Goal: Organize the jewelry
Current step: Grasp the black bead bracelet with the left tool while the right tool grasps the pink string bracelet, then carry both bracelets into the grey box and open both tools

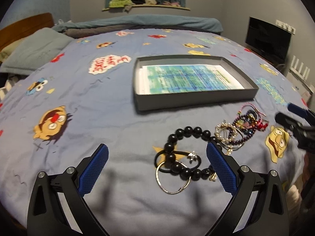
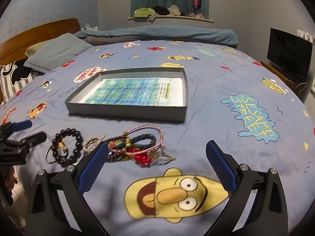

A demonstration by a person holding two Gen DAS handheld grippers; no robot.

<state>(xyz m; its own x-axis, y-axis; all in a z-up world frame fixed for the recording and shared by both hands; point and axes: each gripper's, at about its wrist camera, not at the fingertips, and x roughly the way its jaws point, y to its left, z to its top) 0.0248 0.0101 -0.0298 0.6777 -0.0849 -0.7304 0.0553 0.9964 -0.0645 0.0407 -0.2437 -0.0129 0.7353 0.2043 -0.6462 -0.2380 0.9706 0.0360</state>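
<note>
Between our left gripper (image 1: 157,165) fingers, spread wide and holding nothing, lies the black bead bracelet (image 1: 184,150) on the blue cartoon bedspread (image 1: 98,102). A black hair tie (image 1: 178,162) with a small silver charm crosses it, and a silver ring (image 1: 173,179) overlaps its near side. Our right-hand finger (image 1: 220,169) covers the bracelet's far edge. Just beyond that finger sits a tangle of pearl, purple-bead and cord bracelets (image 1: 240,127). Straight ahead, well past the jewelry, rests the shallow grey box (image 1: 195,101) with a printed sheet inside. Far to the right, the right gripper (image 1: 295,122) reaches into view.

Ahead and left of our right gripper (image 2: 157,159), whose fingers are also parted and empty, we see the tangled bracelets (image 2: 135,145), a pink cord loop on top and red beads nearest us; our left-hand finger (image 2: 94,167) touches or overlaps the pile's edge, we cannot tell which. Further left lies the black bead bracelet (image 2: 68,147), with the left gripper (image 2: 21,135) beside it. Beyond the pile sits the grey box (image 2: 128,114). Directly below us is a yellow cartoon face (image 2: 173,194).
</note>
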